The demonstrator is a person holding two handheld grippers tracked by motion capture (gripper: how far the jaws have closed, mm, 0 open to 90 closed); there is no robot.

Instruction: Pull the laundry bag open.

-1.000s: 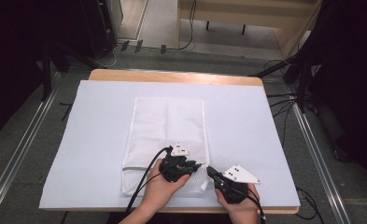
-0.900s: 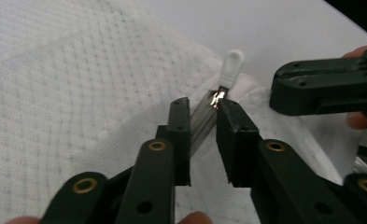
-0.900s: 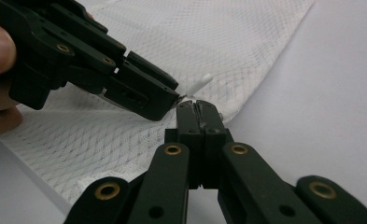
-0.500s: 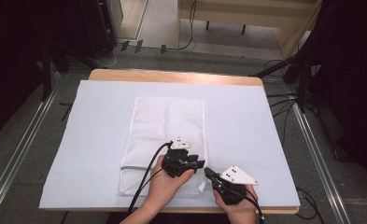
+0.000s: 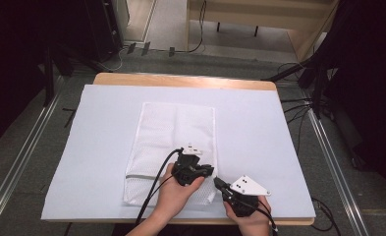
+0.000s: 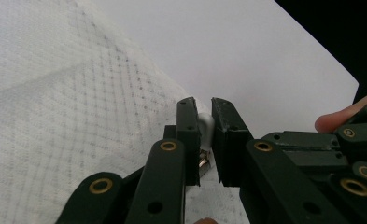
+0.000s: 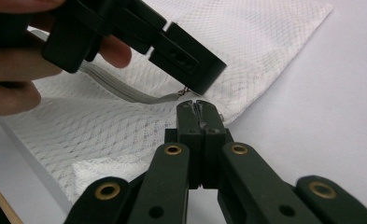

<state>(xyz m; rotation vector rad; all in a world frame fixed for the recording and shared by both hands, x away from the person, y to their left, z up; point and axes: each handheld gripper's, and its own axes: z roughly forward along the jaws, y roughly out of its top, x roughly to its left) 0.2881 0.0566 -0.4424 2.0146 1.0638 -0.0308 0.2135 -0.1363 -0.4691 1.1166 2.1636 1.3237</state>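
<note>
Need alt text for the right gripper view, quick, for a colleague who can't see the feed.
The right gripper, jaws shut, pinches the edge of a white mesh laundry bag lying on a white table cover. Just above it, the left gripper comes down at the end of the bag's grey zipper.

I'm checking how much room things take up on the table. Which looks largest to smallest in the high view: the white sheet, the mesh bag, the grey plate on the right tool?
1. White sheet, covering most of the tabletop.
2. Mesh bag, lying on the sheet.
3. Grey plate atop the right tool, clearly the smallest.
</note>
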